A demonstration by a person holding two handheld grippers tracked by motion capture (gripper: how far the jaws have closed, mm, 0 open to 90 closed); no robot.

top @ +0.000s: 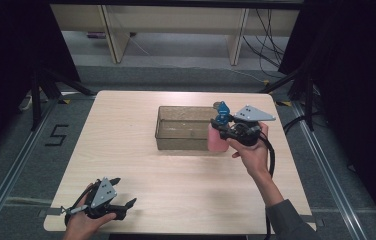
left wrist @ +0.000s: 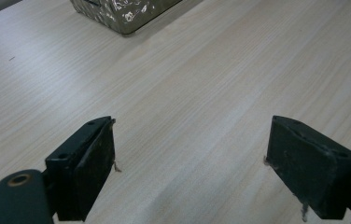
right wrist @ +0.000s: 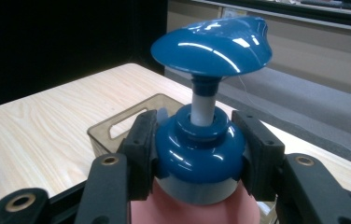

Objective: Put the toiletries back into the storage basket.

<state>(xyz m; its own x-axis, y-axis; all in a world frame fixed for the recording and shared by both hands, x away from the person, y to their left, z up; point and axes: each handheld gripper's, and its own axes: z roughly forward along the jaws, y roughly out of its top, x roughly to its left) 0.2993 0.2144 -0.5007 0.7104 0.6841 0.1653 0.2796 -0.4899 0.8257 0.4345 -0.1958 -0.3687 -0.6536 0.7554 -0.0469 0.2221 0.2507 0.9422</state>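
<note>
The left gripper [top: 110, 200] rests at the near left corner of the table [top: 126, 150], its jaws wide apart with nothing between them, well apart from the work. To the right stands the bin [top: 183, 129], a clear brownish box with a handle slot, in the middle of the far half. At its right end the right gripper [top: 222, 126] holds the bottle [top: 217, 140], jaws closed on the blue collar. The bottle is upright, long axis vertical, pink body below, white stem and blue pump head above. It is at the bin's right wall; whether inside or just outside I cannot tell.
</note>
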